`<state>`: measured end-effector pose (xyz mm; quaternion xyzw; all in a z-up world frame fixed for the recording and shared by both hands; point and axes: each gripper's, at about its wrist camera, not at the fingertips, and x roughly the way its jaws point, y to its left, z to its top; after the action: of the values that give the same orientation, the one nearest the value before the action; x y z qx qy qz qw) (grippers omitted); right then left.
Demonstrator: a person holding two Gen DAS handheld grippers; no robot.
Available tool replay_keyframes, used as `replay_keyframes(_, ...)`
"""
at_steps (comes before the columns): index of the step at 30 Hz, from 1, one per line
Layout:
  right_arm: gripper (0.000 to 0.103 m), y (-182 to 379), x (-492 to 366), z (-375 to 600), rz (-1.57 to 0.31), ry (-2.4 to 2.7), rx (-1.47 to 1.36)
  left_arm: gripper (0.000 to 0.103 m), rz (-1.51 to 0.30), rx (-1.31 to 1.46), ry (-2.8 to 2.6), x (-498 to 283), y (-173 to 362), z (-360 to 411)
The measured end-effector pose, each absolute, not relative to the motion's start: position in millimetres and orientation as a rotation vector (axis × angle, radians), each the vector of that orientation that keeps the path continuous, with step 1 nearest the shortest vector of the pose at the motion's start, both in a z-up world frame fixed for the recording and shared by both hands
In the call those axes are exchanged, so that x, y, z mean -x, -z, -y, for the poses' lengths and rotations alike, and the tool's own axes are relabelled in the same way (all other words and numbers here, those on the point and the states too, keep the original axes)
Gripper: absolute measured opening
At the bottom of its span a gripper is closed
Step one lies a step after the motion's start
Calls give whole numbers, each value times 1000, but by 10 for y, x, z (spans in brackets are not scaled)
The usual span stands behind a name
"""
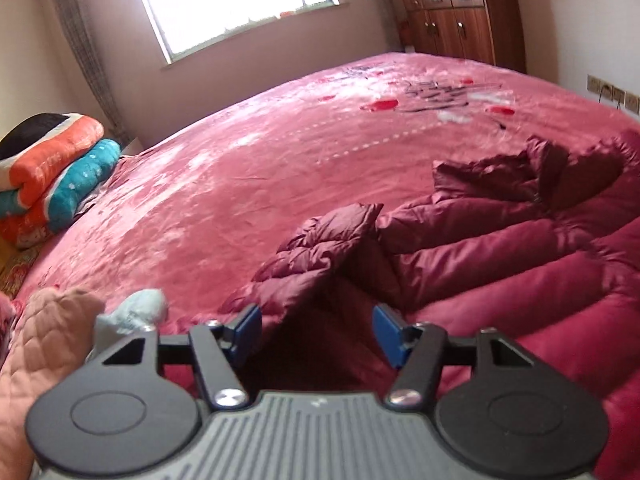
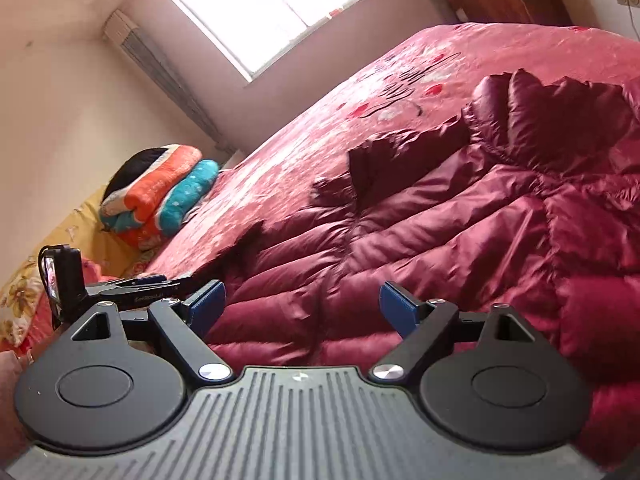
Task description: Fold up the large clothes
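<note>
Seemingly free, jacket (image 2: 440,220) sprawls across bed (image 1: 240,168).

A wide bed, covered by a pink bedspread (image 1: 248,184) with a red and black printed pattern toward its far end. A dark red padded coat (image 2: 460,216) lies spread and rumpled on the near right part of it. At the left edge a folded blanket (image 1: 56,168) in orange, teal and black is stacked beside the spread

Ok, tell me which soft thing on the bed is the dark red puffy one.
The quilted maroon down jacket spread before both grippers; the folded blankets by the wall are orange and teal.
</note>
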<state>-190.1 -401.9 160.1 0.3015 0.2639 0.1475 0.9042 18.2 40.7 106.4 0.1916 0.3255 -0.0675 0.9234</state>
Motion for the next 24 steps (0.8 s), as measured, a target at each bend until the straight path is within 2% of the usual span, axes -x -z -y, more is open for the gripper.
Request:
replay_keyframes(4,103,-1548,1812,4156,-523,-294,-661,54,-701,-392,107,-430,-911,-439)
replay_keyframes(6,103,-1563,1803,4198,-509,-298,-672,42,-709,-373,74,-532,-864,-465)
replay_keyframes(9,103,-1607,1843,4235,-482,-303,-675,33,-703,-310,35,-621,-850,-541)
replay_keyframes(12,103,-1593,1827,4297,-475,-286,-690,15,-664,-212,13,-621,-936,-611)
replay_keyframes(15,103,-1575,1842,4375,-463,-257,-707,9,-618,-70,-8,-613,-1121,-737)
replay_keyframes(24,103,-1599,1989,4703,-387,-200,-785,8,-413,189,172,-429,-2052,-560)
